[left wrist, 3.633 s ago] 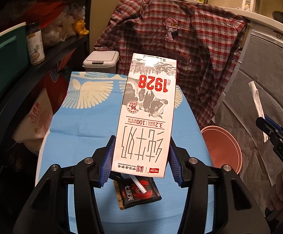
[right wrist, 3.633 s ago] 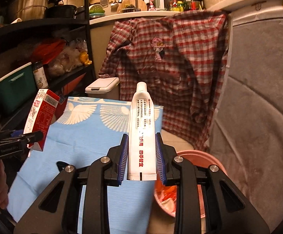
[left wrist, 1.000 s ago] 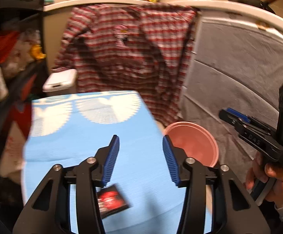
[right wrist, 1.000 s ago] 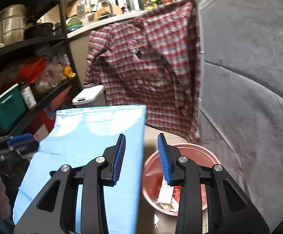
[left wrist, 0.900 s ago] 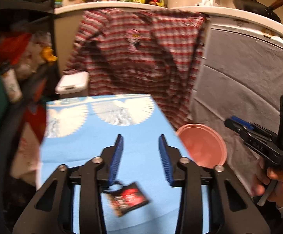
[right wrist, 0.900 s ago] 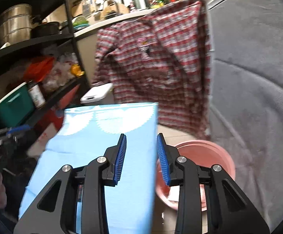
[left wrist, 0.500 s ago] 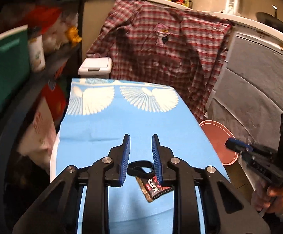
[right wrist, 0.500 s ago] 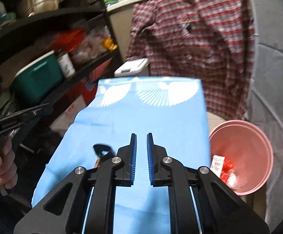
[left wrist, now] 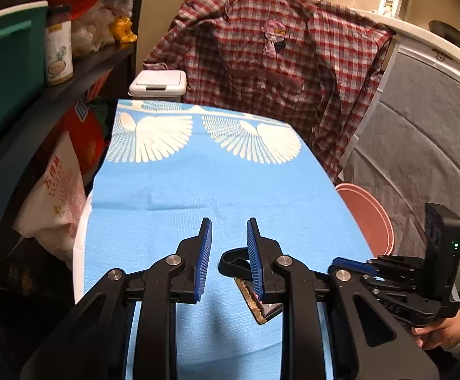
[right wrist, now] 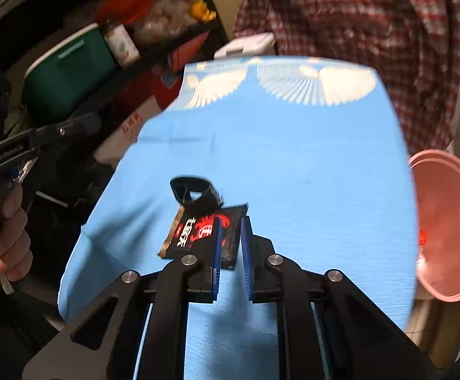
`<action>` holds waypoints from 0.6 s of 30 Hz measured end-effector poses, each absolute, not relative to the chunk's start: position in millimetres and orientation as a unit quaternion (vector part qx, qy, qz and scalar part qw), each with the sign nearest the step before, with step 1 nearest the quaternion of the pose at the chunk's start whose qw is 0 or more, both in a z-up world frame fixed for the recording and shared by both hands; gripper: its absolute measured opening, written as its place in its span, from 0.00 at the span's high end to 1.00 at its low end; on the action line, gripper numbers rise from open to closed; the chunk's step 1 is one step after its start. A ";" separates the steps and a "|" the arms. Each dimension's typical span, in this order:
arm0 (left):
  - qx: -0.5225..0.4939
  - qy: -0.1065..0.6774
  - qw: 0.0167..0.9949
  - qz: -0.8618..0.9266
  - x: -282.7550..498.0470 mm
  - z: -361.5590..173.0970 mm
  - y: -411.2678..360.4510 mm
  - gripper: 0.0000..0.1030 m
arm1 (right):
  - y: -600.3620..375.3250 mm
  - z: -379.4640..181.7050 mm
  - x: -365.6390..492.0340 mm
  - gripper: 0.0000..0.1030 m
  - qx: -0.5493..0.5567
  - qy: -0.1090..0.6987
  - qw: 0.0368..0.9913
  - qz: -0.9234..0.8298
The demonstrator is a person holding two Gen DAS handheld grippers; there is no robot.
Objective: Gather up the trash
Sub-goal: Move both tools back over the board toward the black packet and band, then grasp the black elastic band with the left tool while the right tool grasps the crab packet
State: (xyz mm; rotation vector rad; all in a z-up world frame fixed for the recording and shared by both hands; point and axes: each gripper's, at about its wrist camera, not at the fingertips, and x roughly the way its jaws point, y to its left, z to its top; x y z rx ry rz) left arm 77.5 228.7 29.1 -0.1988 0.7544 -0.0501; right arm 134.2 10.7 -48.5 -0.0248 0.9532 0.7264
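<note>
The left tongs (left wrist: 226,253) hover over the blue-covered surface (left wrist: 182,190), jaws a little apart with nothing between them. Just to their right lie a black ring (right wrist: 192,190) and a dark packet (right wrist: 204,234), touching. The right tongs (right wrist: 230,247) sit over the packet's right edge, jaws narrowly apart and opening. A pink bucket (right wrist: 445,221) stands beside the surface, far right.

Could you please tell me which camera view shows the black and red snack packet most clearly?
The right wrist view: the snack packet lies face up, its red print visible. The left wrist view shows only the packet's edge, hidden mostly behind the left gripper.
</note>
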 end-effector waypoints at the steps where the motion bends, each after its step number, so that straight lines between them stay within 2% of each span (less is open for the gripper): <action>1: -0.095 0.371 0.923 -0.025 79.2 26.0 229.0 0.78 | 14.0 -53.8 135.6 0.86 -0.013 0.457 0.820 0.343; 8: -0.090 0.395 0.914 -0.034 91.3 6.0 232.5 0.78 | 24.9 -86.2 150.0 0.83 -0.003 0.516 0.788 0.336; 18: -0.104 0.447 0.886 -0.058 112.7 -29.2 234.6 0.76 | 32.2 -93.1 151.3 0.82 -0.008 0.529 0.779 0.337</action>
